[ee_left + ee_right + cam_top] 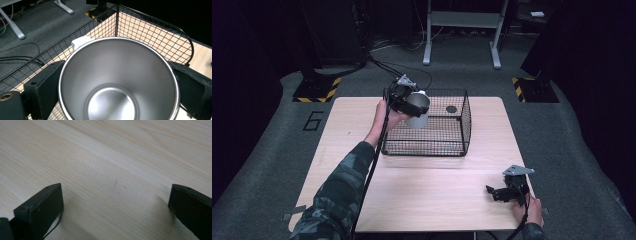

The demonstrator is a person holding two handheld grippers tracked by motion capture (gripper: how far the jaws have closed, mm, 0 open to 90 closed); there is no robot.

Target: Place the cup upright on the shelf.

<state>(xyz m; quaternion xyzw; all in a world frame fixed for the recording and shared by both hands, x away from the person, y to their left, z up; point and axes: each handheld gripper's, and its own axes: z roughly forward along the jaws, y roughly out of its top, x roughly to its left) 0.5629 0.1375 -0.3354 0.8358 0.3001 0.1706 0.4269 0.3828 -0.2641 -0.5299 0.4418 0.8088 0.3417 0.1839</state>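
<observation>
Left gripper (pixel 412 106) is clamped on a stainless steel cup (pixel 418 111), one black jaw on each side of the outer wall just below the rim. The cup hangs over the near-left part of the black wire basket (pixel 462 125), above its floor, tilted so the mouth faces back toward the person. Whether it touches the mesh cannot be told.

Handling, by judgement: a thin-walled metal cup, so light, rigid and unlikely to break if dropped, though it would ring and could dent. The polished wall looks slippery, and it tapers toward the base, so a clamp across the body may creep upward toward the wide end. The present hold, straight across the widest band under the rim, seems the sound place. A grip on the lip alone would be less secure.

Appearance: in the left gripper view the cup (pixel 117 82) is empty, with a brushed silver interior, a rolled bright rim and a flat round bottom. A small white tab (pixel 81 42) sits at its far rim. I cannot tell what it is.

A dark round object (pixel 451 109) lies on the basket floor toward the far right, too small to identify.

Right gripper (pixel 503 192) rests low at the near-right of the wooden table (pixel 437 195), jaws spread wide with bare wood between them.
</observation>
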